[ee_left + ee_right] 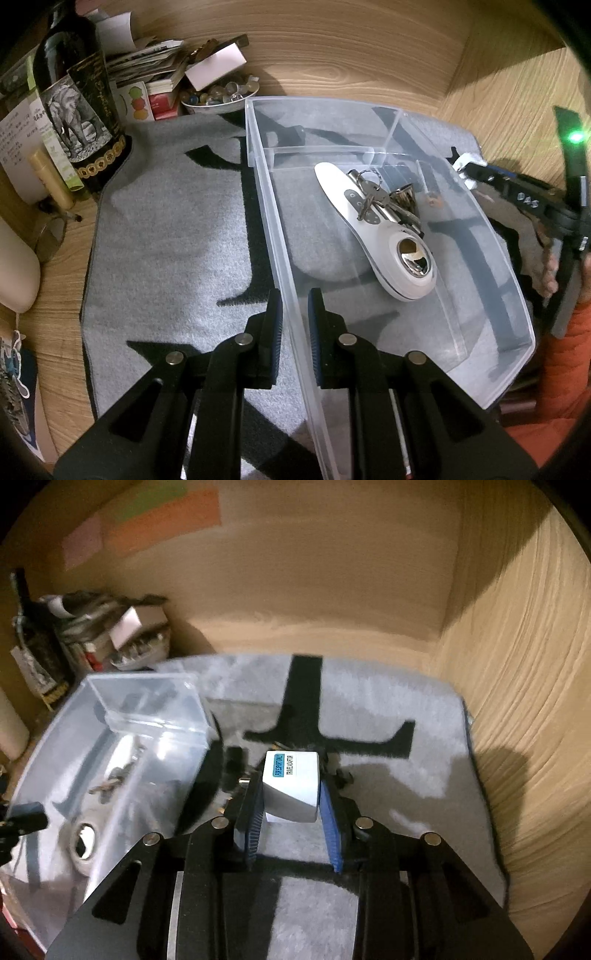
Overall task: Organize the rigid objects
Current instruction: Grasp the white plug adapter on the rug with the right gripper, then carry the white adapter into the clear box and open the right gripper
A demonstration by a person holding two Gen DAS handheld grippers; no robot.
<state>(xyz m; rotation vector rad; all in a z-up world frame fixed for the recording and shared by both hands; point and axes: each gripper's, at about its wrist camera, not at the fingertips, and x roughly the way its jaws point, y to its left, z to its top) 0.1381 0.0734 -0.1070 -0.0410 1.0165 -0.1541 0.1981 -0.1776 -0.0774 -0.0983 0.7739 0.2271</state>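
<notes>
Two grippers in play. Right gripper (291, 805) clenched on a white travel adapter (291, 788), blue pads pressing both its sides, label side facing up; adapter held above the grey mat (388, 701), just right of the clear plastic bin (162, 716). Small dark bits sit on the mat beside the adapter, too blurred to identify. Left gripper (295, 339) straddles the bin's (273, 236) left wall, one finger outside, one inside; jaws close to the wall but cannot tell if they actually pinch it. Inside the bin: white handheld device (373, 236) with a chrome ring at its wide end, lying diagonally, and a key bunch (373, 197) resting on top of it. Bin has a clear divider near its far end. Bin sits on the mat. Back-left corner clutter: dark bottle (77, 96) with elephant label, bowl of marbles (218, 98), paper stack (147, 61), all on the wooden desk (351, 48).
</notes>
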